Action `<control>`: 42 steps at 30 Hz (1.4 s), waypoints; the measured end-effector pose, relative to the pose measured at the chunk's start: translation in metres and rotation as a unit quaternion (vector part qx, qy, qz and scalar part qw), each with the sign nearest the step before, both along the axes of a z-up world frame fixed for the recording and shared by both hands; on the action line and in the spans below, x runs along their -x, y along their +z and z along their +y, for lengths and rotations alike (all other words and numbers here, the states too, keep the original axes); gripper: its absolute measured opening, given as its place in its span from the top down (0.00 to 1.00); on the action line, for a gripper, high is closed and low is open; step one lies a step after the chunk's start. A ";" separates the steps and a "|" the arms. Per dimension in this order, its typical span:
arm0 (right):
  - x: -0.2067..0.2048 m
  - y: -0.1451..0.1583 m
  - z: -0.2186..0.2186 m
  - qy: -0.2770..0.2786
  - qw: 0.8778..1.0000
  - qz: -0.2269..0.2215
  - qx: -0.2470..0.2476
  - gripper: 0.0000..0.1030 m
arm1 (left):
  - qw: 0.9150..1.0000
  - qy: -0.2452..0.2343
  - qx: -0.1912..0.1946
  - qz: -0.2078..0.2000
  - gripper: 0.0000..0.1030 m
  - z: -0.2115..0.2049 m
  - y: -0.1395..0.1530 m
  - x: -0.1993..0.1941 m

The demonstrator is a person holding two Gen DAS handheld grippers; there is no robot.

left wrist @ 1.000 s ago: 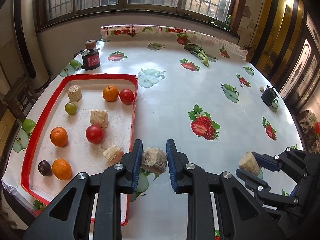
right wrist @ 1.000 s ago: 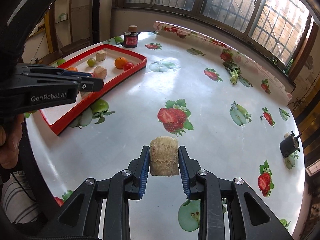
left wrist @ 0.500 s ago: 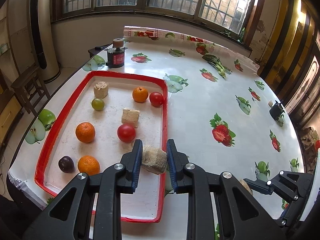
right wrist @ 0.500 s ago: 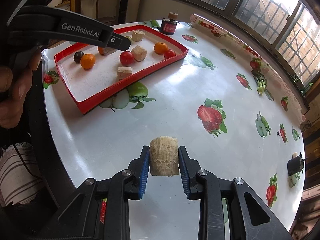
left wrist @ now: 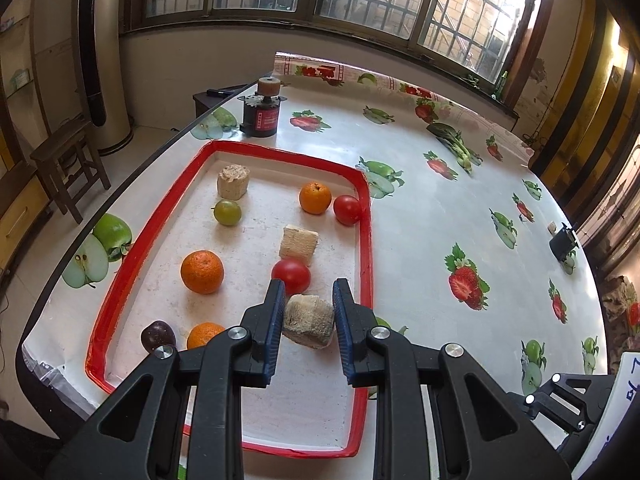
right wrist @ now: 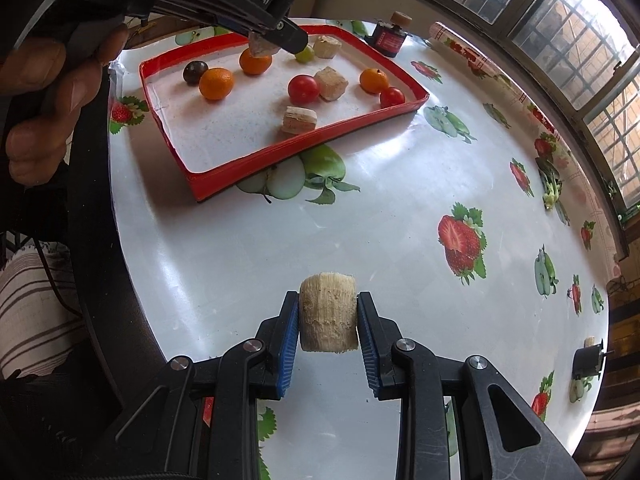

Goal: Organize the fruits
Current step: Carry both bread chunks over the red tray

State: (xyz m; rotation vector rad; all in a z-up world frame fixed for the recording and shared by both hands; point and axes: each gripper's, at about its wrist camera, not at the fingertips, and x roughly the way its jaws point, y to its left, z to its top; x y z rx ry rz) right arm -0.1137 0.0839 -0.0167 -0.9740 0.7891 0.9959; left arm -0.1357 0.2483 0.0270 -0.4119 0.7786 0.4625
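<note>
- The left claw pinches a rough beige chunk between its blue pads and holds it above the red-rimmed tray. I judge this to be the carry-in step, with the chunk raised so it clears the rim and the fruit below.
- The right claw is pressed onto a ribbed beige cylinder, gripped across its curved sides with the flat ends facing forward and back. It hangs over bare tablecloth, with the tray well ahead and to its left. It seems to be waiting its turn.
- Just ahead of the left claw's tips sits a red tomato, with a pale block beyond it.
- Off the left finger are a large orange, a second orange and a dark plum.
- Farther forward lie a green fruit, another beige chunk, a small orange and a second tomato close to the far right rim.
- From the right wrist view, one more beige piece lies near the tray's right rim. It is hidden under the left claw's own load.
- That piece and the tomato crowd the spot below, so a release here would likely land on or against them. The open tray floor nearer than the claw looks the safer drop.
- A black-and-red motor-like canister stands on the table past the tray and out of the way.
</note>
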 end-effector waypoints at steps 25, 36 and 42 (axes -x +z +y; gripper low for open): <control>-0.026 0.004 0.024 0.008 1.000 0.023 -0.011 0.72 | 0.999 0.043 0.016 0.002 0.79 0.043 -0.015 0.005; -0.079 0.050 0.074 -0.020 0.987 0.099 -0.129 0.72 | 0.998 0.058 0.000 0.000 0.79 0.076 -0.006 0.002; -0.100 0.070 0.109 -0.029 0.973 0.127 -0.190 0.72 | 0.998 0.058 -0.003 0.000 0.79 0.092 -0.003 -0.007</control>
